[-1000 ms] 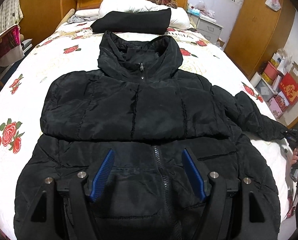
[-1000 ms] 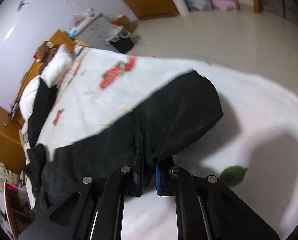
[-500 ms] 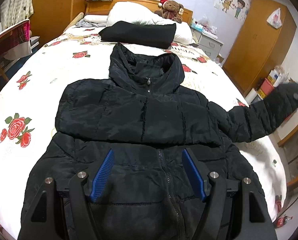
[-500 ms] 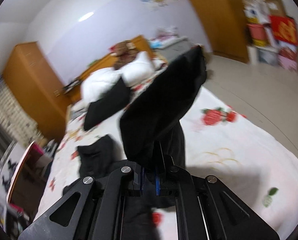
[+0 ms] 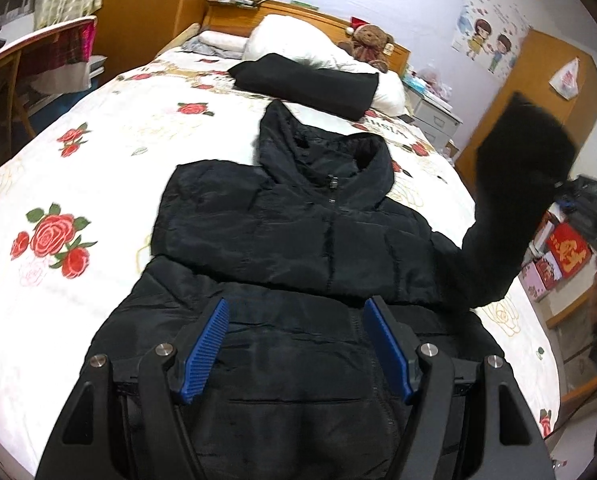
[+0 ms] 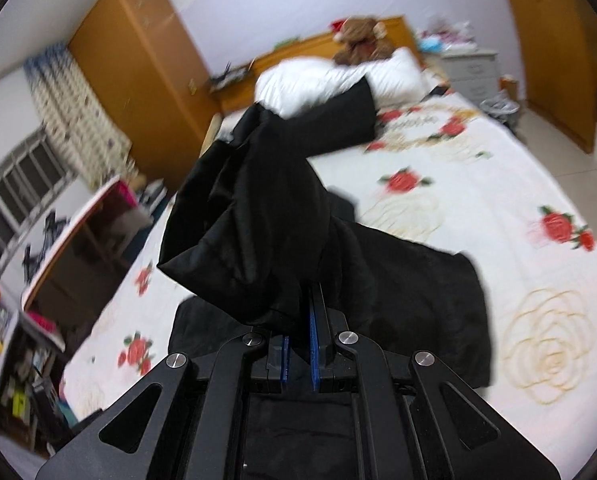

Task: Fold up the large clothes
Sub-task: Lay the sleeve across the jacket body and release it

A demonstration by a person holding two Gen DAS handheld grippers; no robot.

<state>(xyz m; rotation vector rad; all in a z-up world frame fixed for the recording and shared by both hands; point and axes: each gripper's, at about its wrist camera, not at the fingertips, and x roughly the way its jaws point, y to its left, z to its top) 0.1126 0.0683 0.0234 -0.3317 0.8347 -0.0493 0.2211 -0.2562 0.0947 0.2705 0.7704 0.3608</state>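
Observation:
A black padded jacket (image 5: 298, 240) lies front up on the bed, hood toward the headboard, one sleeve folded across its chest. My left gripper (image 5: 296, 312) hovers open above the jacket's lower front, nothing between its blue pads. The jacket's other sleeve (image 5: 510, 200) is lifted off the bed at the right, its cuff pinched by my right gripper (image 5: 562, 188). In the right wrist view the sleeve (image 6: 250, 224) bunches up in front of the right gripper (image 6: 304, 312), which is shut on its fabric, with the jacket's body (image 6: 418, 300) below.
The bed (image 5: 98, 184) has a white sheet with red roses. A folded black garment (image 5: 306, 84) rests against white pillows (image 5: 298, 36), with a teddy bear (image 5: 370, 40) behind. A table and chair (image 5: 30, 68) stand left, wardrobes and boxes (image 5: 566, 248) right.
The right gripper has swung the sleeve up off the bed's right side and inward over the jacket. The left gripper has drifted a little and stayed open.

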